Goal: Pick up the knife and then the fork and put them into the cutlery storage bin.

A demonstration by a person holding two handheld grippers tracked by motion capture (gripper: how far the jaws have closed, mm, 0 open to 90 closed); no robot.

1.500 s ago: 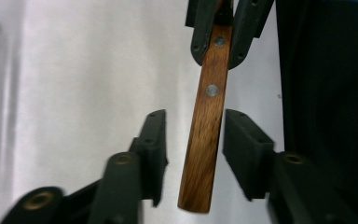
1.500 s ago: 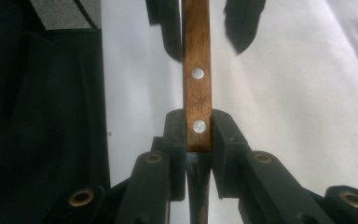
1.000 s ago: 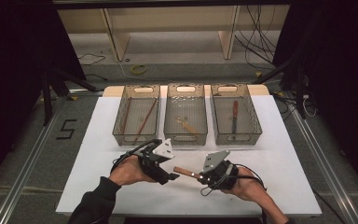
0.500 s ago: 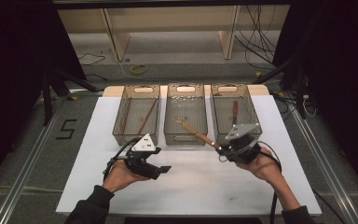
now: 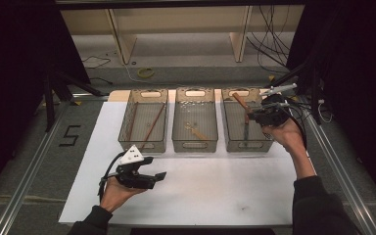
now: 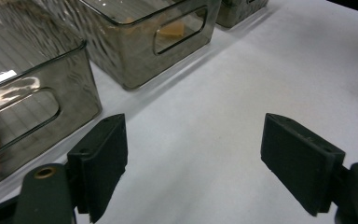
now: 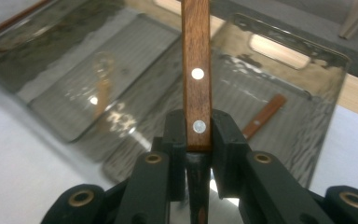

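Smoked clear-plastic bins stand in a row; over the right bin (image 5: 245, 132) the right gripper (image 5: 257, 115) clamps a brown wooden-handled utensil (image 5: 240, 102). Left gripper (image 6: 193, 163) jaws, just opening, gape above white tabletop (image 6: 242, 70). Riveted handle (image 7: 196, 79) sits pinched between pads.

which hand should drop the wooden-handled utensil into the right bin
Right. The right tongs are shut on the wooden-handled utensil, above the right bin. The left tongs are open, low over the white table.
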